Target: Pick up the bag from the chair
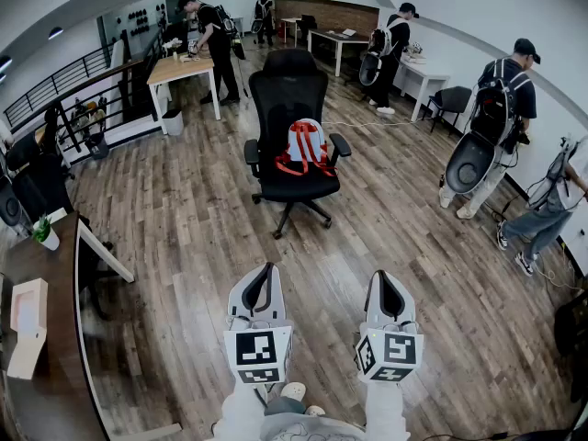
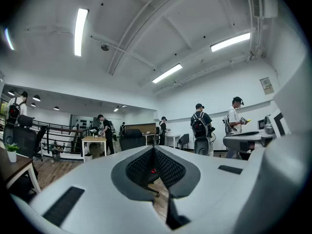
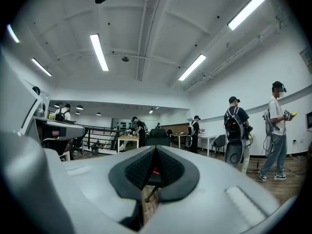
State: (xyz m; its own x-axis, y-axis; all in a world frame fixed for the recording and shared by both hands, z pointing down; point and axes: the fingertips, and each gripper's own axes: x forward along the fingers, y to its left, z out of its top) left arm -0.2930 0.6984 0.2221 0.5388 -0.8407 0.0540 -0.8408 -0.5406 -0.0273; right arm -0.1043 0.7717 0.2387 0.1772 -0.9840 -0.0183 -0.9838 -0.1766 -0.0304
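Note:
A grey bag with red straps (image 1: 304, 147) leans upright on the seat of a black office chair (image 1: 290, 95) in the middle of the room in the head view. Both grippers are low at the frame's bottom, well short of the chair and pointing toward it. My left gripper (image 1: 268, 266) has its jaws closed tip to tip with nothing held. My right gripper (image 1: 379, 274) is likewise shut and empty. In the left gripper view, my left gripper (image 2: 154, 148) shows a sliver of the red bag (image 2: 153, 170) through the gap behind its tips; my right gripper (image 3: 155, 148) shows the same bag (image 3: 156, 170).
A dark desk (image 1: 37, 274) with a potted plant (image 1: 43, 232) and a box (image 1: 26, 315) runs along my left. A person wearing a backpack (image 1: 501, 122) stands at right, others work at a wooden table (image 1: 179, 67) and white desks (image 1: 423, 73) at the back. Wood floor lies between me and the chair.

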